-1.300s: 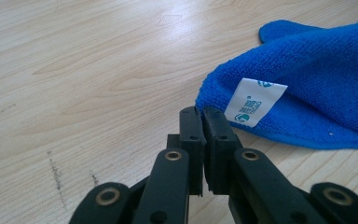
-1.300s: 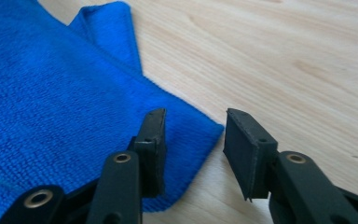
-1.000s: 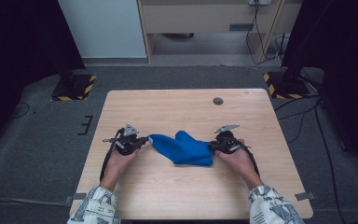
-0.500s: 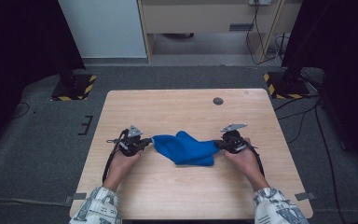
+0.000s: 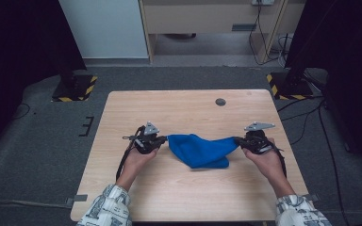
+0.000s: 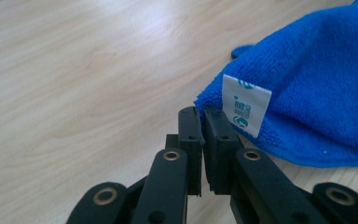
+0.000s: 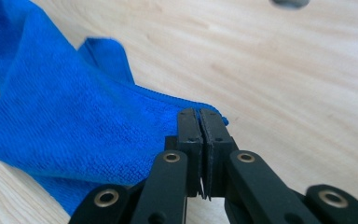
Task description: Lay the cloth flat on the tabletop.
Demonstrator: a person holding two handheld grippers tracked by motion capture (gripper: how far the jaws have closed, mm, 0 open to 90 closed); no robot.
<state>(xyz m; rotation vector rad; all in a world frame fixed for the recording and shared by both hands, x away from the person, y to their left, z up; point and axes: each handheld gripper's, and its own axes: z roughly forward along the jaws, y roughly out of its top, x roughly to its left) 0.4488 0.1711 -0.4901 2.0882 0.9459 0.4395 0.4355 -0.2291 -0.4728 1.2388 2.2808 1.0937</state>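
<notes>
My left gripper has its jaws pinched on the corner of the blue cloth just beside its white label. The cloth lies mid-table, slung between both hands, sagging toward me. My right gripper clamps the opposite corner. I'd judge this a spreading step: pull apart evenly, stay low, and keep both pinches firm so neither corner slips.

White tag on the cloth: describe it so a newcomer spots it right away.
On the wooden table, find the blue cloth stretched between the two grippers. Go to the corner pinched by the left gripper. The white tag sits just beside those jaws, a small rectangle with teal print, the cloth's one non-blue patch.
</notes>
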